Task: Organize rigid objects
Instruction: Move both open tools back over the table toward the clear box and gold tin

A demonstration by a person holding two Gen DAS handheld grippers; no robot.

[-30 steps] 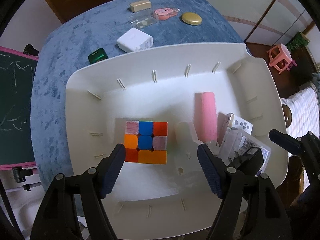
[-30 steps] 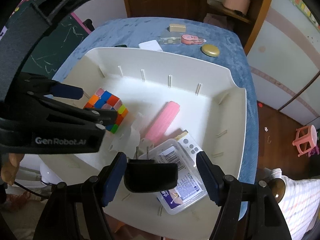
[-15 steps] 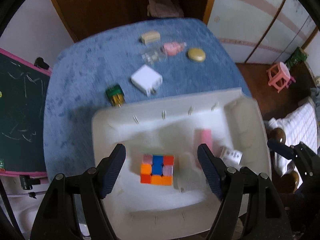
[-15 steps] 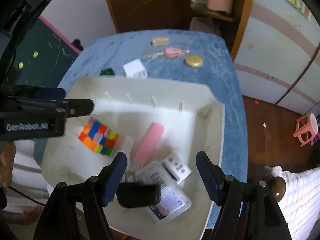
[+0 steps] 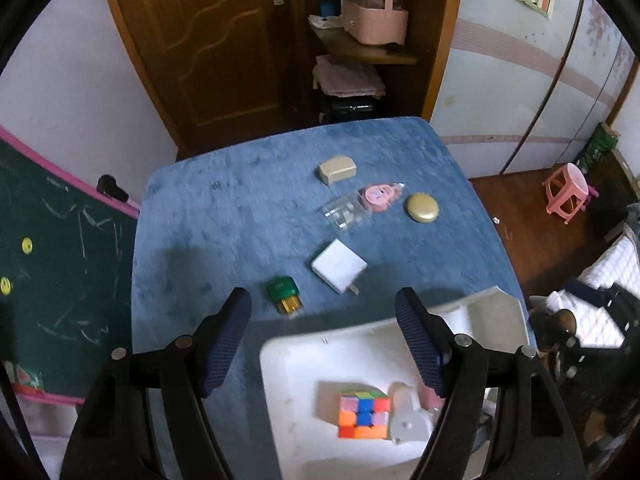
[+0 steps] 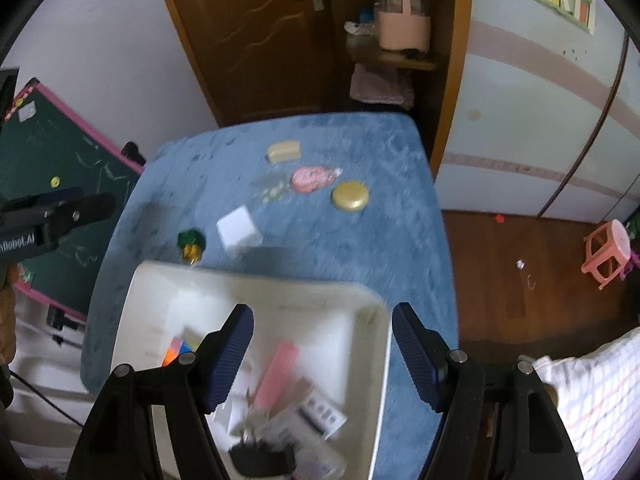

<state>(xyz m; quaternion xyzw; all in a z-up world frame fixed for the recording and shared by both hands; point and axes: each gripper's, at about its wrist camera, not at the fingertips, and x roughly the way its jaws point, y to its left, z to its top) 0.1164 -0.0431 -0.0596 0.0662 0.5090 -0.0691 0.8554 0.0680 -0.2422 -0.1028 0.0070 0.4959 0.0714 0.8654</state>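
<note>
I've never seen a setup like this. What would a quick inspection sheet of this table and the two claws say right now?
Surface: blue tablecloth, partly shadowed.
Job's things: white bin holds a puzzle cube, pink block and black charger; white adapter, green item, gold disc, pink case, clear packet and tan block lie outside.
Clutter: nothing seen.
Claws: left claw and right claw open, empty.
Cables: nothing seen.
Surroundings: chalkboard, wooden door, pink stool.
</note>
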